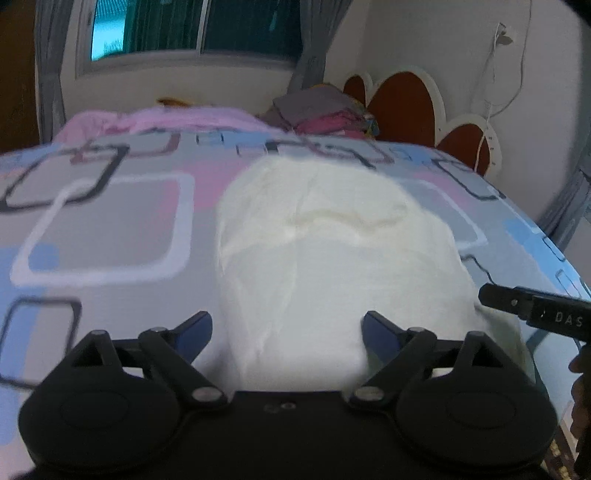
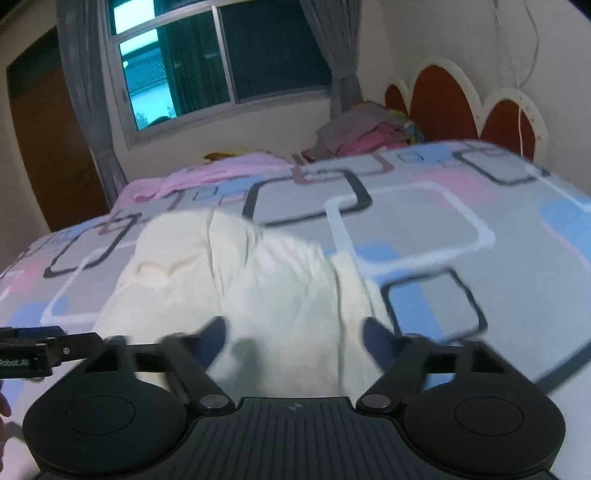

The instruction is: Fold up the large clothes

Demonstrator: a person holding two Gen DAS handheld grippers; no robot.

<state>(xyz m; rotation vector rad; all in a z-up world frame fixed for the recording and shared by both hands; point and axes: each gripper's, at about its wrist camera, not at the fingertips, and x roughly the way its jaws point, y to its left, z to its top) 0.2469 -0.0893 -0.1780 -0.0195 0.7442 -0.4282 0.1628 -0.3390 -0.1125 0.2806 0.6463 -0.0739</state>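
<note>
Both hand-held grippers — left (image 1: 288, 328), right (image 2: 295, 332) — gape empty above the garment (image 1: 332, 251); regrasp the near edge evenly.

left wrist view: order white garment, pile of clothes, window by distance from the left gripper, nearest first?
From the left gripper, jaws open:
1. White garment: directly ahead on the bedspread, its near edge between the jaws.
2. Pile of clothes: far end of the bed, slightly right, beside the headboard.
3. Window: on the back wall beyond the bed, upper left.
</note>
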